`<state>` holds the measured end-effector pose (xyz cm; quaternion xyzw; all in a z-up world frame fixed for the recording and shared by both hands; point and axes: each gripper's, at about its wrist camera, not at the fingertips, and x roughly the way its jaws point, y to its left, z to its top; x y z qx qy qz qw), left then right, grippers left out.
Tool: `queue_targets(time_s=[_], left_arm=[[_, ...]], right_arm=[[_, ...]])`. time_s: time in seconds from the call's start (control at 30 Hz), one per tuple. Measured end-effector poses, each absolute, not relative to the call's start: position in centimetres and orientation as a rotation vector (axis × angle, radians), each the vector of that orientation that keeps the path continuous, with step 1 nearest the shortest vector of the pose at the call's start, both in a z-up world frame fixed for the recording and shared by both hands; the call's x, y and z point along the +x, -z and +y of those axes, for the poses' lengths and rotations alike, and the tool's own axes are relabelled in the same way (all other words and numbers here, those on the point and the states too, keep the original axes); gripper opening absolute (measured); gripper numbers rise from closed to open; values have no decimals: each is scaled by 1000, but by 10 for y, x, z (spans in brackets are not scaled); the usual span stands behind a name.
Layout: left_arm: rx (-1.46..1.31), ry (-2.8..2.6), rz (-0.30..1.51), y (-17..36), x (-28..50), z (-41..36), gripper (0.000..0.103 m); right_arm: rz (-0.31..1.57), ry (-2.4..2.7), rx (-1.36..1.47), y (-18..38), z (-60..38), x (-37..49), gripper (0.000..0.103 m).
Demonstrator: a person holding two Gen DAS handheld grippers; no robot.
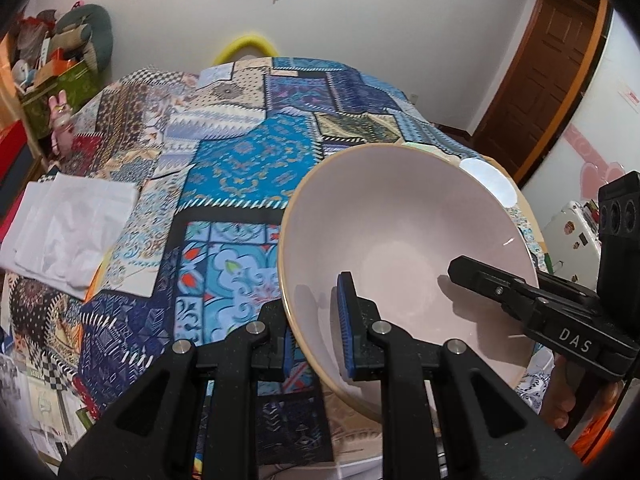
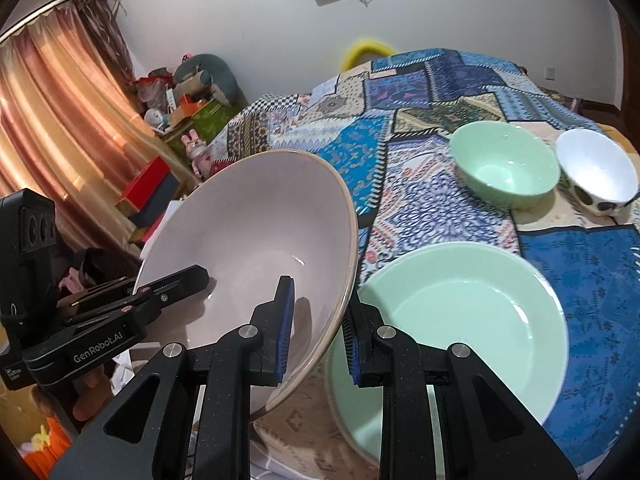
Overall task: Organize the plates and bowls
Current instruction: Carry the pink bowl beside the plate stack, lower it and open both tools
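**Desk:** What's the shot?

**Photographer:** A large pale pink ceramic bowl with a tan rim [image 2: 248,248], carried tilted above the worktop with the patchwork blue cloth [image 1: 248,168]. Both tools are clamped on it. The left tool [image 1: 316,344] pinches the rim on the bowl's left side, one blue pad inside the bowl and one outside; the right tool [image 2: 316,340] does the same on the opposite side.

**Desk:** Where does it sit against everything else?

**Photographer:** Near the camera, left of a wide mint-green glazed plate [image 2: 460,320] that rests on the worktop. Farther off to the right stand a small mint-green bowl [image 2: 504,168] and, just beside it, a white bowl with dark spots on its outside [image 2: 596,172]. A folded white cloth [image 1: 68,228] lies at the far left.

**Desk:** How will the bowl handle?

**Photographer:** My read: stiff, breakable and fairly heavy for its width. The glaze shines, so it is probably slick under the pads. The thin rim is the only place to hold it, and two opposed grips look wise. With one pinch alone it could swing or slip.

**Desk:** Anything notable on its surface?

**Photographer:** The inside is plain, smooth and empty, with a small glint of light. The underside is not visible.
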<state>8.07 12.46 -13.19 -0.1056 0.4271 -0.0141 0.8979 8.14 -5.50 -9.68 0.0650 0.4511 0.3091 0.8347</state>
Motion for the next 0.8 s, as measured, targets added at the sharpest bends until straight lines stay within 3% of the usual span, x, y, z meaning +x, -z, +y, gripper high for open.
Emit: queue_targets(time_s=[0.8], left_arm=[[-309, -54, 973, 200, 69, 189, 18]], right_arm=[[1124, -678, 29, 149, 13, 78, 21]])
